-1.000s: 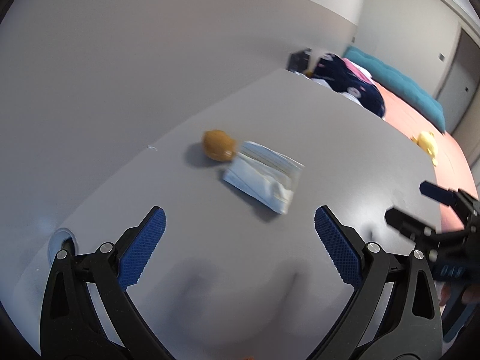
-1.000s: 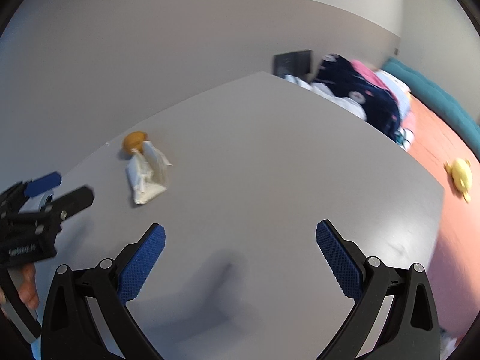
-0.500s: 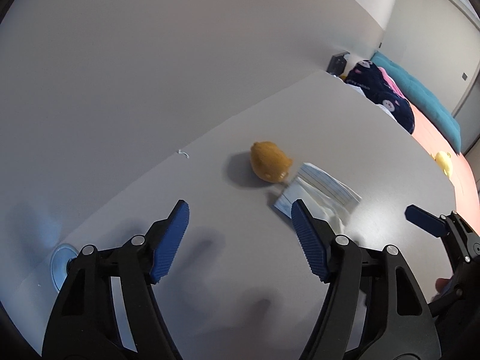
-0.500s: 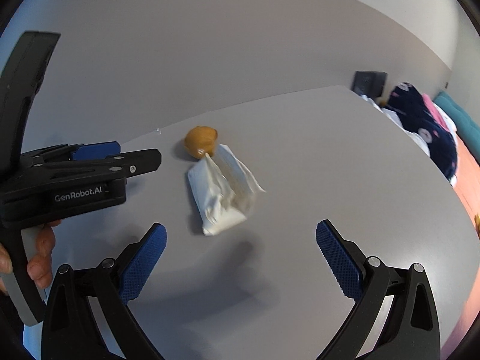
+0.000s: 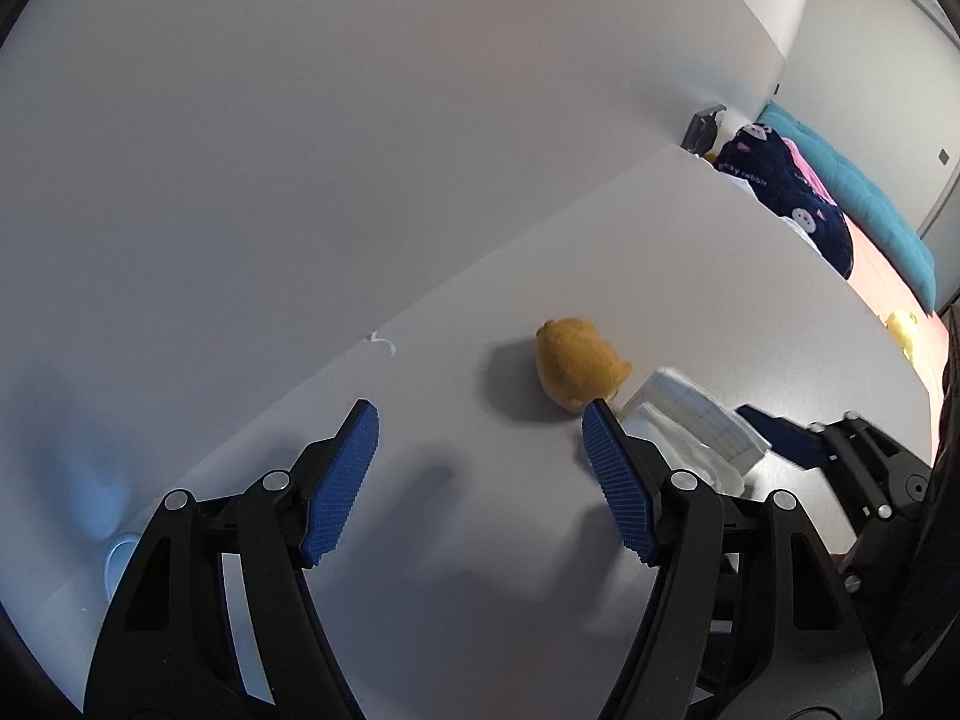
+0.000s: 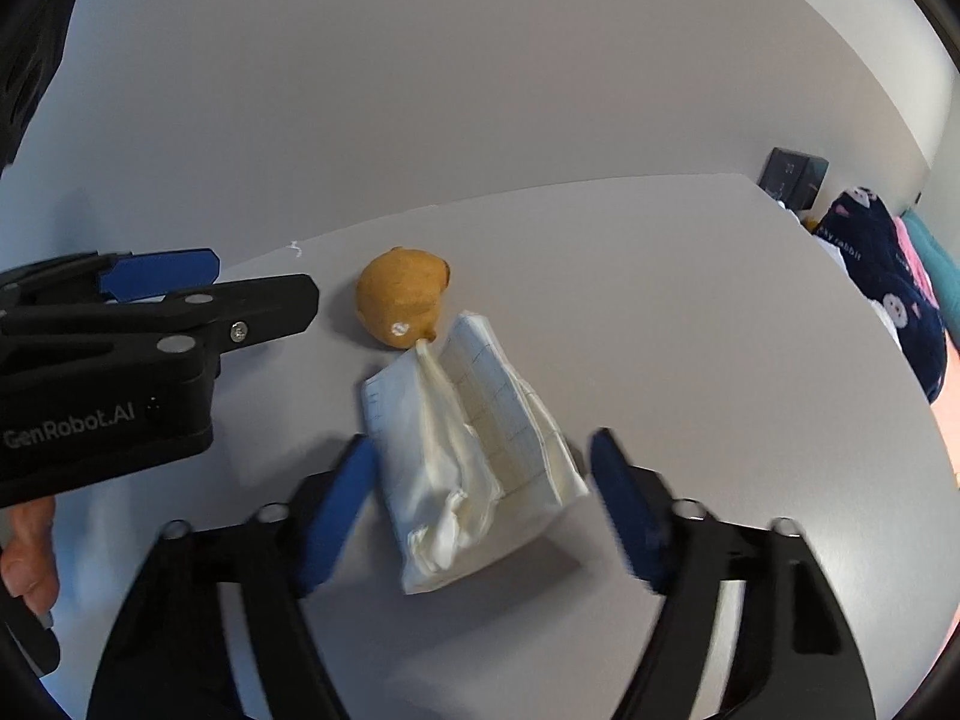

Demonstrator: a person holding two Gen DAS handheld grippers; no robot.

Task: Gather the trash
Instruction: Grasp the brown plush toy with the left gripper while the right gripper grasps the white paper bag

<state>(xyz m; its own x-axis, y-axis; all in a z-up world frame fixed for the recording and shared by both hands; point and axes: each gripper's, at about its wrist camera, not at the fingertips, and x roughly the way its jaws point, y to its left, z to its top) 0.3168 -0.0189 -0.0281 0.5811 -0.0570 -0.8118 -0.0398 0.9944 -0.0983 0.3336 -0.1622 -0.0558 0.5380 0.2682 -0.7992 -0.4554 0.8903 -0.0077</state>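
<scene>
Nearest in the right wrist view, the right gripper has just been narrowing its jaws; they stand on either side of the crumpled white paper bag on the grey table, with a gap showing on each side, so nothing is grasped yet. The bag is limp and lies flat, so my worry is that the pads close on a loose fold only, and the rest sags or slips out on lifting, or that the fingertips skid on the smooth tabletop and push the bag away.

The left gripper is released, its jaws empty over bare table. Its right finger sits just beside the small orange plush toy, which touches the bag's far end. A careless sweep by either gripper could knock the toy along or gather it up with the trash.

Whether the bag holds anything cannot be told. No bin is in view. Further off lie a dark patterned garment and a teal cushion
</scene>
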